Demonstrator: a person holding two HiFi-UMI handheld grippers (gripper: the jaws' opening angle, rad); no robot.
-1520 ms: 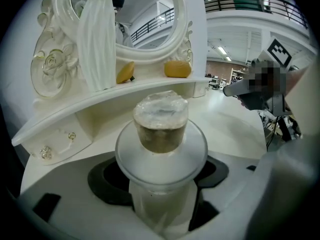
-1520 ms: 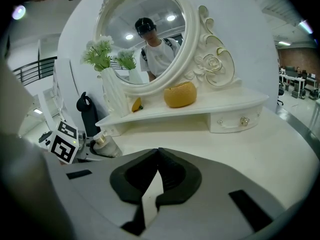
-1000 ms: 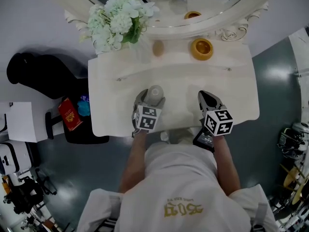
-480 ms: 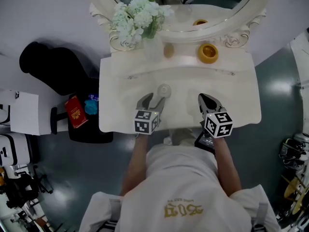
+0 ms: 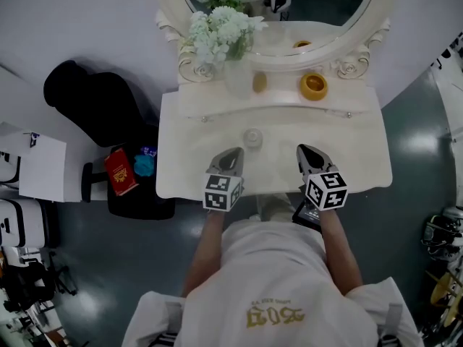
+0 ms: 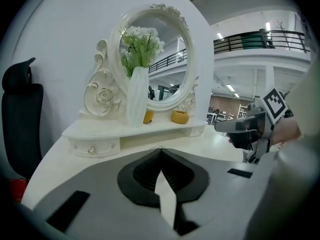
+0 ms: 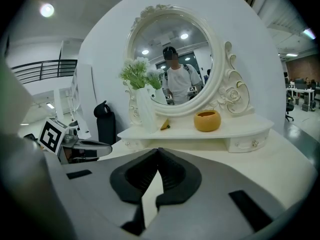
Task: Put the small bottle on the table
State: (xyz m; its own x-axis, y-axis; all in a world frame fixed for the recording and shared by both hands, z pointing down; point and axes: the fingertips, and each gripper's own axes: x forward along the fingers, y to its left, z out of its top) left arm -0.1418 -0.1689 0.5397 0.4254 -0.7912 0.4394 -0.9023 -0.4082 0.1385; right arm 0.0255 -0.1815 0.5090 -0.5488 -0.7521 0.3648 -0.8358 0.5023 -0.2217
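Observation:
The small pale bottle (image 5: 252, 137) stands upright on the white dressing table (image 5: 354, 150), a little beyond my left gripper (image 5: 230, 153). That gripper is shut with nothing between its jaws and sits apart from the bottle. In the left gripper view the black pads (image 6: 142, 171) meet at the tip, and they hide the bottle. My right gripper (image 5: 306, 151) rests over the table's front right part, also shut and empty. Its own view shows its jaws closed, with the left gripper (image 7: 92, 146) off to the side.
On the raised shelf under the oval mirror (image 5: 289, 6) stand a white vase of flowers (image 5: 235, 78), a small yellow object (image 5: 260, 82) and a yellow bowl (image 5: 314, 86). A black chair (image 5: 94, 103) and a red box (image 5: 121, 172) lie left of the table.
The left gripper let go of the bottle, drew back toward the person and closed empty. The bottle stays standing on the table. The right gripper barely moved.

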